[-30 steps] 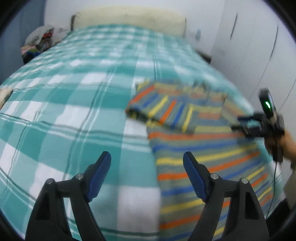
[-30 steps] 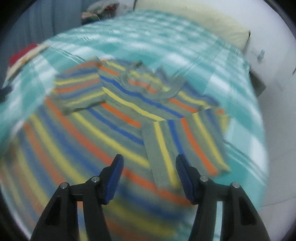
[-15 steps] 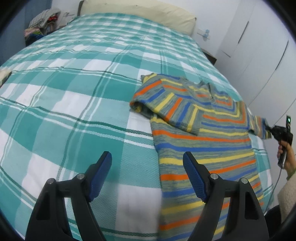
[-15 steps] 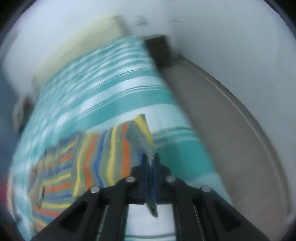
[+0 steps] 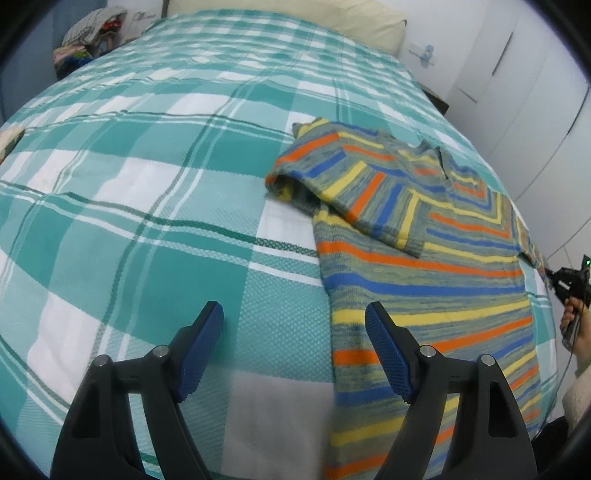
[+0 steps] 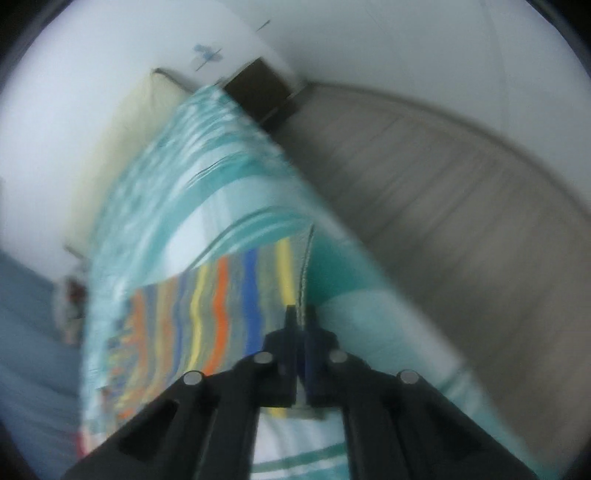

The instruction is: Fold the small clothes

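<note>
A striped sweater [image 5: 424, 266] in grey, orange, blue and yellow lies on the right side of the bed, its left sleeve [image 5: 351, 188] folded over the chest. My left gripper [image 5: 295, 347] is open and empty, low over the bedspread just left of the sweater's hem. My right gripper [image 6: 301, 317] is shut on the edge of the right sleeve [image 6: 236, 295] and holds it stretched out past the bed's right edge. It also shows in the left wrist view [image 5: 554, 282], at the far right. The right wrist view is blurred.
The bed has a teal and white checked bedspread [image 5: 147, 184] and a cream pillow [image 5: 295, 18] at the head. A pile of clothes [image 5: 85, 40] sits at the far left. White wardrobe doors [image 5: 524, 92] stand right of the bed. Bare floor [image 6: 443, 221] lies beside it.
My right gripper closed on the right sleeve's end and pulled it outward past the bed's right edge. My left gripper stayed open over the bedspread while its view shifted slightly.
</note>
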Demonstrator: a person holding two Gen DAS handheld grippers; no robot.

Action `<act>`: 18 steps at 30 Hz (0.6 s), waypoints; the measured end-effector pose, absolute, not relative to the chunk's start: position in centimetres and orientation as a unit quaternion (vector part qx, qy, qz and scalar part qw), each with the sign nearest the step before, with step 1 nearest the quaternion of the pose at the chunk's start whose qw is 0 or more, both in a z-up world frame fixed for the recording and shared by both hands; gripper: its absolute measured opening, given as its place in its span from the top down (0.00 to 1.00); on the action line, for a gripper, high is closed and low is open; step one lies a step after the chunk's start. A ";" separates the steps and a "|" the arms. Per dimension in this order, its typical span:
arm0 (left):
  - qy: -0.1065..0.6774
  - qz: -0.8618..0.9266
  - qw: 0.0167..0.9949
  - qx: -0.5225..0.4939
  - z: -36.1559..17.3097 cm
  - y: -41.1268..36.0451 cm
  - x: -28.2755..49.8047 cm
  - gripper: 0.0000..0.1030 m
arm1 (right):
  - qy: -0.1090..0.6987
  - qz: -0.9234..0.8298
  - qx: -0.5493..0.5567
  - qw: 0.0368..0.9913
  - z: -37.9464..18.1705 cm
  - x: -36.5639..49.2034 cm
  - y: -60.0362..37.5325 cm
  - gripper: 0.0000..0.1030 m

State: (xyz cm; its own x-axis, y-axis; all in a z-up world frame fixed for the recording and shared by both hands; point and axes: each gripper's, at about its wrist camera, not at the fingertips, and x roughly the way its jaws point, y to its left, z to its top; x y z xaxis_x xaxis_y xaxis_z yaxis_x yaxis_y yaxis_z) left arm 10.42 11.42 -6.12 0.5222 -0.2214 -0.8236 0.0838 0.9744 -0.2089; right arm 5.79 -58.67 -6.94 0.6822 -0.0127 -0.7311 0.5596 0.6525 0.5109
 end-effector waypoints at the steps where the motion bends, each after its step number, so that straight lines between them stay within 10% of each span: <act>1: 0.482 -0.088 0.869 -0.070 -6.2 11.4 10.4 0.22 | 0.364 -0.196 0.366 0.834 -6.6 5.4 -58.9 0.99; 11: 0.477 -0.077 0.875 -0.035 -5.8 11.1 10.2 0.22 | 0.433 -0.244 0.285 0.819 -9.0 7.0 -58.1 0.97; 12: 0.467 -0.073 0.881 -0.019 -5.1 11.0 9.8 0.22 | 0.430 -0.247 0.282 0.821 -8.8 6.6 -58.2 0.91; 14: 0.434 -0.074 0.898 0.014 -3.0 10.8 9.2 0.22 | 0.418 -0.271 0.279 0.821 -7.8 5.9 -58.8 0.43; 18: 0.367 -0.135 0.919 0.050 2.8 8.9 9.8 0.16 | 0.375 -0.329 0.269 0.824 -3.6 1.6 -59.1 0.37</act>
State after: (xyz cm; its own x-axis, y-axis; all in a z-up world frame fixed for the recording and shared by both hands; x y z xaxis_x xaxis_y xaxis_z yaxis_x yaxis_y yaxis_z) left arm 9.76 8.86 2.80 0.6942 -0.2110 -0.6882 0.2850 0.9585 -0.0064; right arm 1.62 -59.11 -3.64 0.5014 -0.3408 -0.7953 0.7442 0.6387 0.1955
